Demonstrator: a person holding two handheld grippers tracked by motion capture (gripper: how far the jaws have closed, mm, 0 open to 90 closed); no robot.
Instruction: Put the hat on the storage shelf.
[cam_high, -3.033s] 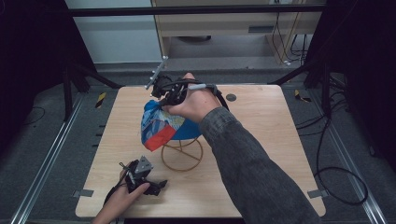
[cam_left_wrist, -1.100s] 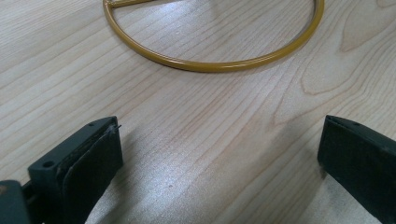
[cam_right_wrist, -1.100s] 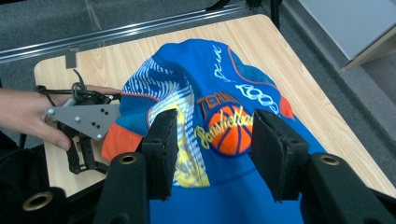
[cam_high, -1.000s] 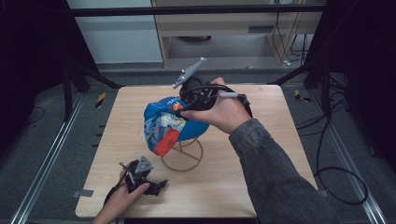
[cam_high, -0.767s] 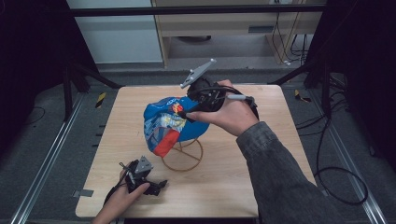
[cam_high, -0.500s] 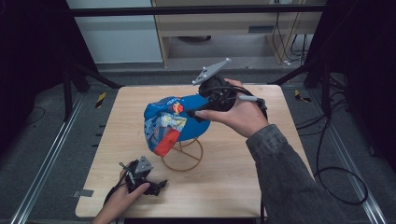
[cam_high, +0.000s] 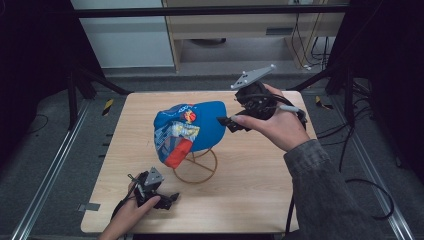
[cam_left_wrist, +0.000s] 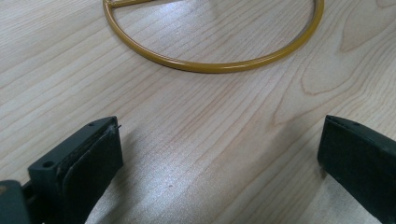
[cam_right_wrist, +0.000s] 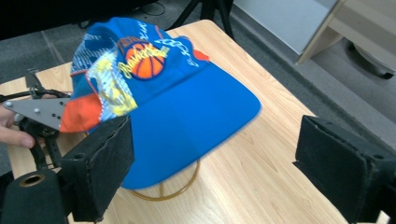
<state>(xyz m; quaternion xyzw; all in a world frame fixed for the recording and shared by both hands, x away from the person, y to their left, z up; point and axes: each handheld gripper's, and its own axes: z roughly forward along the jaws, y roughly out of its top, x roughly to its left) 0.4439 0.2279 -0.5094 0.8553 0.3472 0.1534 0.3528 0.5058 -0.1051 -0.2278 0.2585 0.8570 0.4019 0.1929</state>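
The blue cap (cam_high: 192, 131) sits on top of a gold wire stand (cam_high: 196, 167) in the middle of the high view, on a light wooden table (cam_high: 250, 190). Going from near to far, start at the bottom left of that view: the left gripper (cam_high: 167, 200) rests low on the table, held by a hand (cam_high: 125, 217), just beside the round foot of the stand. In the left gripper view its two black jaws are spread wide with only bare wood between them, and the gold ring of the stand (cam_left_wrist: 210, 63) curves across the top of the frame. Next comes the cap itself, with a basketball picture (cam_right_wrist: 147, 63) on its front and orange and yellow patches on its side. Its brim (cam_right_wrist: 196, 135) hangs out past the stand. Farther back, at the upper right of the high view, the right gripper (cam_high: 227, 122) is held up in a hand (cam_high: 275, 125), close to the cap's edge but not touching it. Its jaws have just been opening, and nothing is between them. In the right gripper view they stand wide, one low at each side of the frame.
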